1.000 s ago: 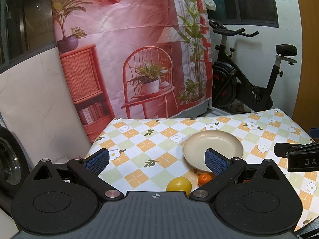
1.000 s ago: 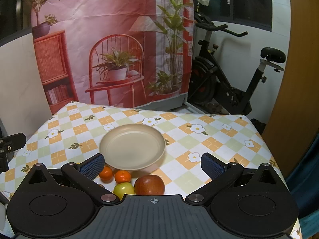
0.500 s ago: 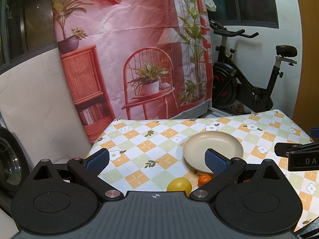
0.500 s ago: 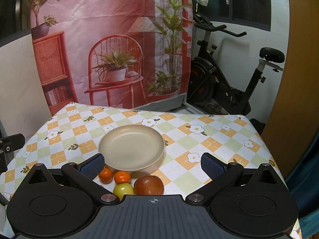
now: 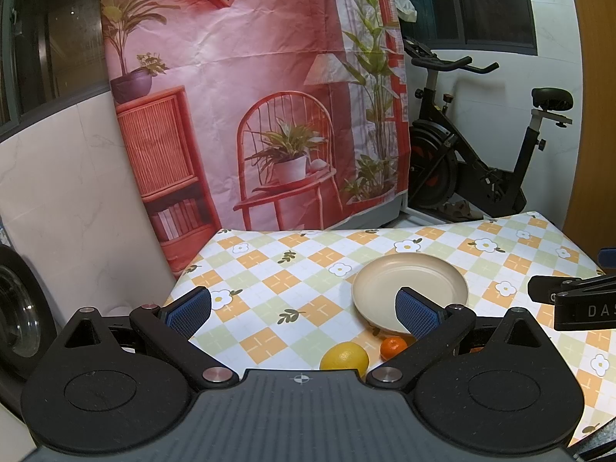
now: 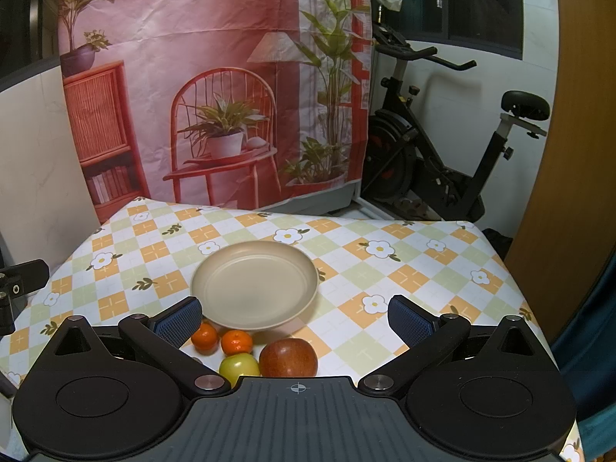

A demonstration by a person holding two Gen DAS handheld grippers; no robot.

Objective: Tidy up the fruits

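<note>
- Both jaws spread wide on my left gripper (image 5: 304, 310) and right gripper (image 6: 294, 317), nothing held.
- Beige plate (image 6: 254, 287) bare, fruit at its 6 o'clock: two tangerines (image 6: 221, 340), green apple (image 6: 238, 367), red apple (image 6: 288, 358).
- Lemon (image 5: 343, 356) near plate's 7 o'clock in my left view.

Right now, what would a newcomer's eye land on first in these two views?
Likely the empty beige plate mid-table on the checked flower-print cloth, with fruit bunched at its near edge: two oranges, a green apple and a red apple; a lemon shows in the left view. Both grippers, left and right, are open and hold nothing. Behind hangs a big pink backdrop.
</note>
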